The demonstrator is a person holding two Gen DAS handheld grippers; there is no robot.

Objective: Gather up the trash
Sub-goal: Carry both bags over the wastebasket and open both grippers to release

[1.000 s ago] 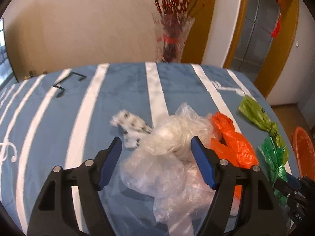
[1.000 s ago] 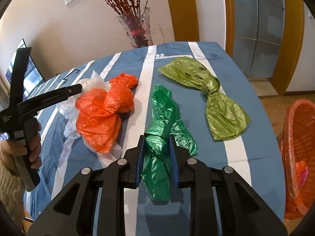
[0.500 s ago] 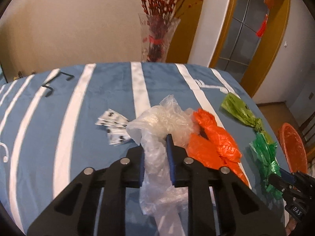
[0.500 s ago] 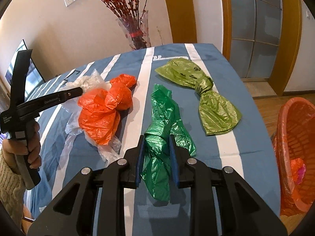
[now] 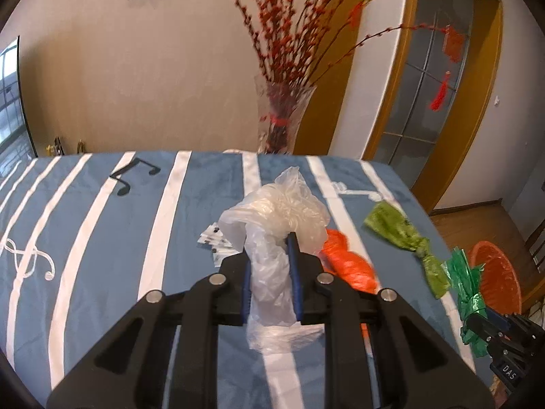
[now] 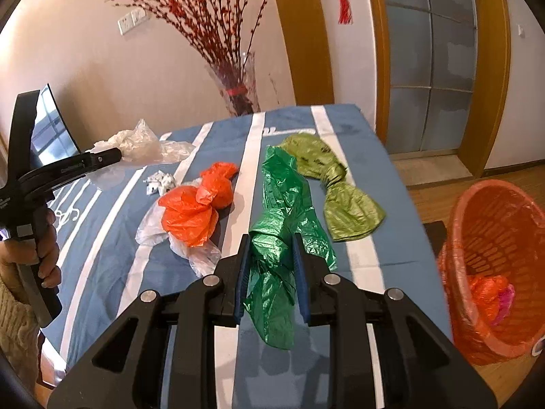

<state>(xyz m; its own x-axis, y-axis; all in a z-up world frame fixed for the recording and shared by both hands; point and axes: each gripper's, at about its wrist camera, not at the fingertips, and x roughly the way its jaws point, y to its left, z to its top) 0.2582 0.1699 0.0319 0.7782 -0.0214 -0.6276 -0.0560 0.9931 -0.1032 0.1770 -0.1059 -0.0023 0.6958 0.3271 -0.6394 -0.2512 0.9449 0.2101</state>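
Beside table edge [image 6: 402,184], basket [image 6: 490,211], floor gap

- Blue table cover with white stripes [image 6: 112,225]
- Knotted orange plastic bag [image 6: 196,209] at centre
- Knotted olive-green plastic bag [image 6: 344,197] towards the right edge
- Crumpled white printed paper [image 6: 160,181] beside the orange bag

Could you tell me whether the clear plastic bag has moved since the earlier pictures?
Yes. The clear plastic bag has risen off the striped blue tablecloth, clamped in the left gripper.
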